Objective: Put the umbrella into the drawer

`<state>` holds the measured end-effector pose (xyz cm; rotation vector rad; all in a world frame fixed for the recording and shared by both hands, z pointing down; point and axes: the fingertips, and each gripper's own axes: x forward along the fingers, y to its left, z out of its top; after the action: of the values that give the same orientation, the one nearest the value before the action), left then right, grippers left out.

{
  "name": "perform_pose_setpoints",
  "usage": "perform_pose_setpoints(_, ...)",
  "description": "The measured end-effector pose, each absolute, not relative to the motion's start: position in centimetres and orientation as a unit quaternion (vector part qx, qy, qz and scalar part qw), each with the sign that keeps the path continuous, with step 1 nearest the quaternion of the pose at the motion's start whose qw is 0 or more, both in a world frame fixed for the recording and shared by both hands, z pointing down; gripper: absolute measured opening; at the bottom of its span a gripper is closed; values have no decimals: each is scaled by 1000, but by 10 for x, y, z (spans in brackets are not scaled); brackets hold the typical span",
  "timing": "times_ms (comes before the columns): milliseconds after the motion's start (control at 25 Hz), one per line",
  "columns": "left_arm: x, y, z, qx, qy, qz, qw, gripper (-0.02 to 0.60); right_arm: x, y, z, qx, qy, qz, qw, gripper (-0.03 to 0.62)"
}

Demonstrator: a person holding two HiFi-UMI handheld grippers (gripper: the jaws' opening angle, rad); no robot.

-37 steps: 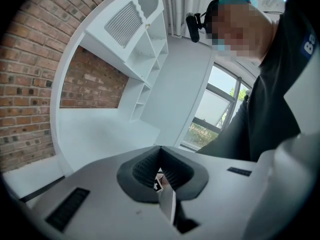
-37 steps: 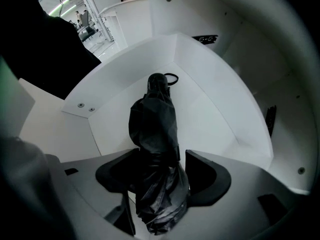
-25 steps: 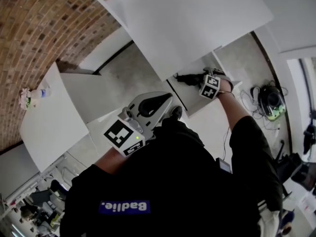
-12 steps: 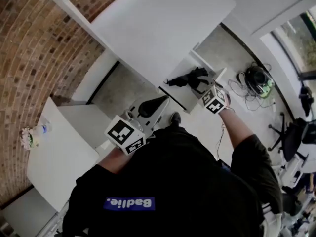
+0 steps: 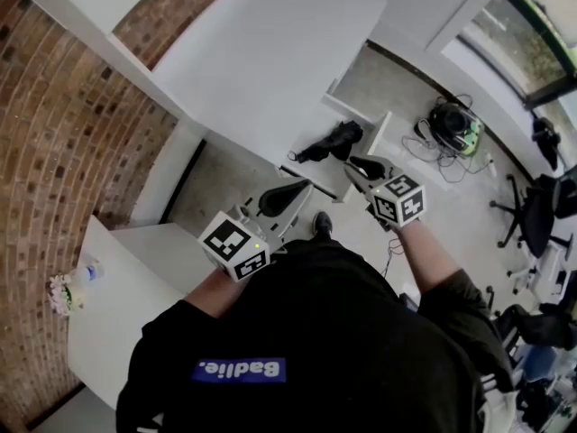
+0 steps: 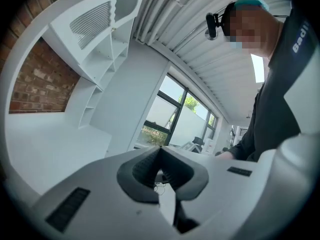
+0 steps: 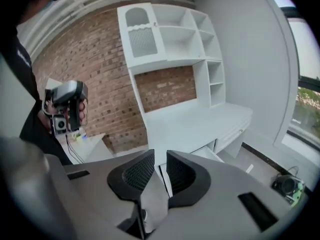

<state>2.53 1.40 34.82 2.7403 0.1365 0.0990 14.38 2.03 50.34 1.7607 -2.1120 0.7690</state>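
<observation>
The black folded umbrella [image 5: 329, 141] lies in the open white drawer [image 5: 382, 139] under the desk. No gripper touches it. My right gripper [image 5: 353, 164] hangs above and just in front of the drawer, pointing down at a slant. Its jaws have just been closing, and in the right gripper view [image 7: 160, 158] a narrow gap shows between the pads with nothing in it. My left gripper [image 5: 300, 188] is held level near my body. Its pads [image 6: 148, 165] meet at the tips and hold nothing. The umbrella does not show in either gripper view.
A white desk [image 5: 270, 52] with a shelf unit [image 7: 165, 39] stands against a brick wall [image 5: 63, 152]. A low white table [image 5: 126, 278] at the left carries a bottle and flowers [image 5: 70, 287]. Cables and gear [image 5: 451, 124] lie on the floor, with office chairs [image 5: 541, 215] at the right.
My right gripper has lifted up and back out of the drawer, leaving the umbrella lying inside. The left gripper has drifted slightly. The head view has swung.
</observation>
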Motion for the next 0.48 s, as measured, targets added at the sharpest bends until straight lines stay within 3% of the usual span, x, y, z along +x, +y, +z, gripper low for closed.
perform_pose_setpoints(480,27,34,346,979,80,48,179,2,120,56,433,643,-725,247,-28,34)
